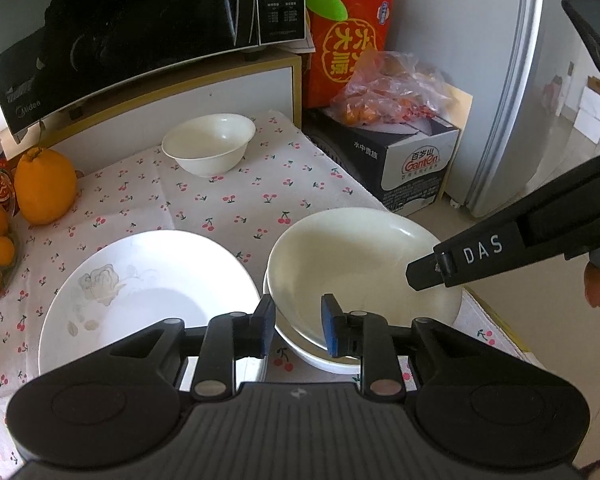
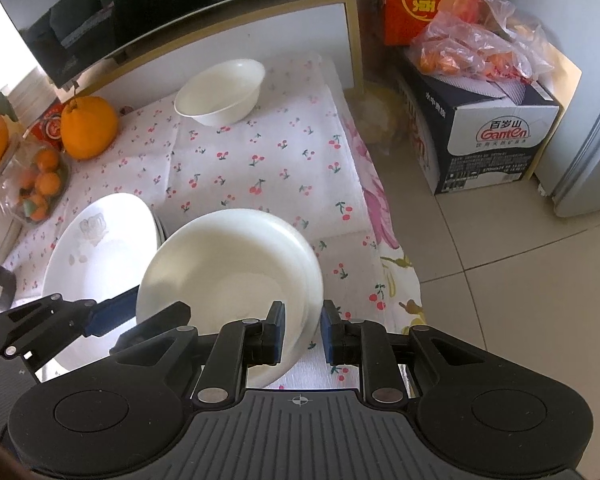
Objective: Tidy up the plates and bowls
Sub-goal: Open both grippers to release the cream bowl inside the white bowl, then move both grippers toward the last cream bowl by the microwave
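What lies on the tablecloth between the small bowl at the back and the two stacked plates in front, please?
Nothing: between the small bowl and the stacked plates only bare cherry-print tablecloth shows, clearest in the right wrist view.

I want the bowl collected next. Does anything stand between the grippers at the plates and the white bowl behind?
Nothing visible does. Only cherry-print cloth lies between the white bowl and the stacked plates, where the left gripper and right gripper sit. The orange stands aside.
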`<control>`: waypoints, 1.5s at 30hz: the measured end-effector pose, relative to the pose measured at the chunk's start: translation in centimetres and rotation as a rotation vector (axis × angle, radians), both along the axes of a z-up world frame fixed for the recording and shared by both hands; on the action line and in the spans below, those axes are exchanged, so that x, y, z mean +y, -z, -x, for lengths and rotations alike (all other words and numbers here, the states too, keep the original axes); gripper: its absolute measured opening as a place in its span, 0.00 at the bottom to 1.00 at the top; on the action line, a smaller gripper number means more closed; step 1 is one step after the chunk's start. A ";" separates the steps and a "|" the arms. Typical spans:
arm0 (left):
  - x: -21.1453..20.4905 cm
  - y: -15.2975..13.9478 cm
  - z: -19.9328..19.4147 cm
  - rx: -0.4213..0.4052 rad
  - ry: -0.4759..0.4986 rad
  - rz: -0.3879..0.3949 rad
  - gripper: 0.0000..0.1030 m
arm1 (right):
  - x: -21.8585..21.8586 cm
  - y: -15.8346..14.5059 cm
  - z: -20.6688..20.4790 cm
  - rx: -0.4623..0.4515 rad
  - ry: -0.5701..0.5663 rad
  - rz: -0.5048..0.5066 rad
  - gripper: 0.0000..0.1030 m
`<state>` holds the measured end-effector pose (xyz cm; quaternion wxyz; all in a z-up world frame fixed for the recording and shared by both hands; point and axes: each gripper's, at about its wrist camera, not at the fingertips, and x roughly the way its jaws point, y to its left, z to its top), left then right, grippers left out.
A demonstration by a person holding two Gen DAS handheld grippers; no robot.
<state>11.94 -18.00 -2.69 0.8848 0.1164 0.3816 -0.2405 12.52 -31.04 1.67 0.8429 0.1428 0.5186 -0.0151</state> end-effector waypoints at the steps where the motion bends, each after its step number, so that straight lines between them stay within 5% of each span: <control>1: 0.0 0.0 0.0 -0.002 -0.001 -0.002 0.26 | 0.0 0.0 0.0 0.002 -0.002 -0.003 0.20; 6: 0.1 0.0 -0.2 0.001 -0.011 -0.007 0.31 | 0.1 0.3 0.0 0.018 -0.003 -0.011 0.21; 17: 0.4 -0.4 -0.5 0.008 -0.016 0.013 0.48 | -0.4 0.0 0.0 0.006 0.023 -0.027 0.50; 24: 1.3 -0.9 -1.5 0.072 -0.038 0.074 0.68 | -1.1 -0.8 -0.3 -0.034 0.053 -0.069 0.70; 31: 2.8 -1.6 -3.8 0.114 -0.112 0.136 0.83 | -2.5 -2.0 -1.5 -0.098 0.122 -0.196 0.81; 45: 5.1 -2.3 -12.2 0.149 -0.271 0.142 0.94 | -3.0 -1.9 -10.6 -0.108 0.200 -0.307 0.81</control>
